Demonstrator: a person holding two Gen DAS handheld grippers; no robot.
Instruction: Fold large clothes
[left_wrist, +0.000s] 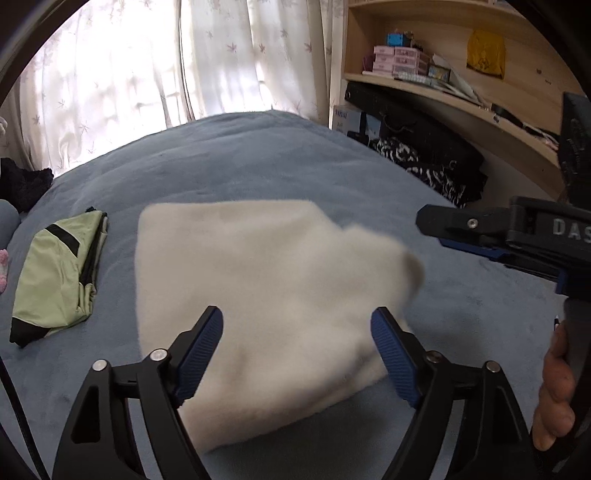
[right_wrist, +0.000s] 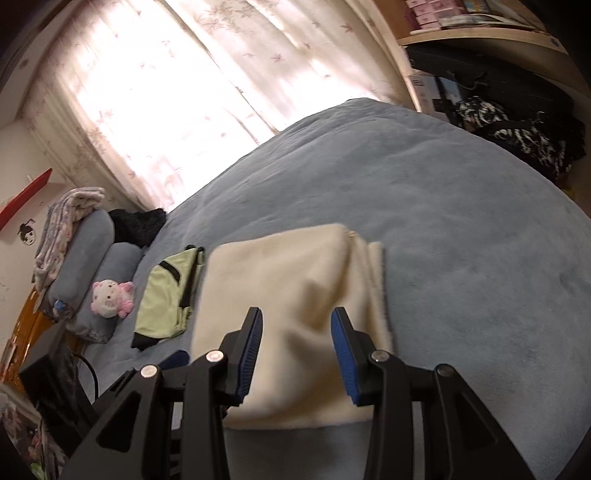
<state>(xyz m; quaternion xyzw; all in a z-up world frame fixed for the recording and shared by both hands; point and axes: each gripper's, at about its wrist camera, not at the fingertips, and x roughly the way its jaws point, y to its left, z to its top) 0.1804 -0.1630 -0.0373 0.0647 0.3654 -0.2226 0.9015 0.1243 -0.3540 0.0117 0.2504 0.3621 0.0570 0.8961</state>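
Cream fleece garment (left_wrist: 266, 295) lies folded on the blue bed (left_wrist: 258, 162), beside a green jacket (left_wrist: 55, 280).
Soft, light, floppy: best pinched at a folded edge; left gripper (left_wrist: 297, 354) and right gripper (right_wrist: 297, 354) hang above, jaws apart, empty.

A folded blanket (left_wrist: 266, 295) lies on the bed (left_wrist: 258, 162), a folded jacket (left_wrist: 59, 280) just beside it at left. Pillows (right_wrist: 88, 258) and a plush toy (right_wrist: 110, 299) sit farther left; curtains (left_wrist: 147, 66) hang behind, shelves (left_wrist: 443, 74) to the right.
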